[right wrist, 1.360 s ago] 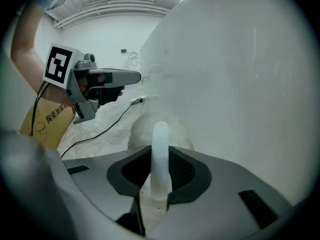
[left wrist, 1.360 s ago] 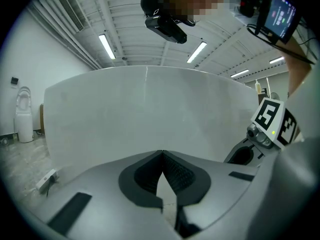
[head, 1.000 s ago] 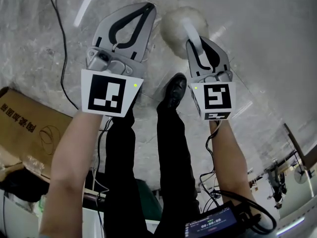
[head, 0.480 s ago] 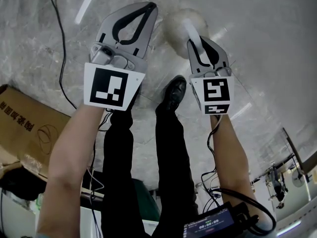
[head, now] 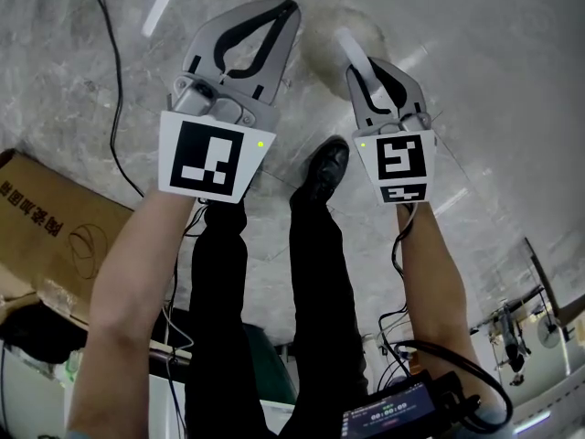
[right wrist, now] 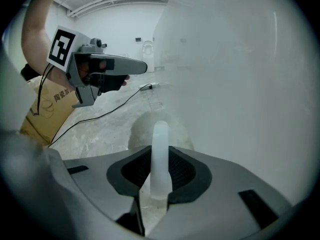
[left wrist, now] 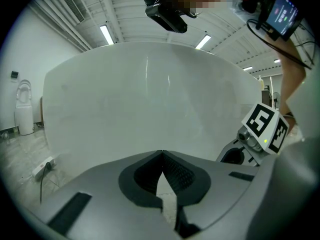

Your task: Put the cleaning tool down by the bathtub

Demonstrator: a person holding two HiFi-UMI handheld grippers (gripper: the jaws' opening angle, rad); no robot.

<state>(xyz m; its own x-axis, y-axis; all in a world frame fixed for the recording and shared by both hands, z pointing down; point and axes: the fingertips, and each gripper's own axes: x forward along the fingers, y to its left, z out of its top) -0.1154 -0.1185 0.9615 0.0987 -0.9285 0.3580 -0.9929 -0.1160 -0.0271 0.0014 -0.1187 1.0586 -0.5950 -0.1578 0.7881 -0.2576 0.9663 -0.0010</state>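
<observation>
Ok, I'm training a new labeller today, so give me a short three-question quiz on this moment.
1. True or false: the left gripper is shut and holds nothing.
2. Which gripper grips the cleaning tool's handle? A) left B) right C) both
3. Fill in: the big white thing in front of both grippers is the ____.
Key: 1 true; 2 B, the right gripper; 3 bathtub.
</observation>
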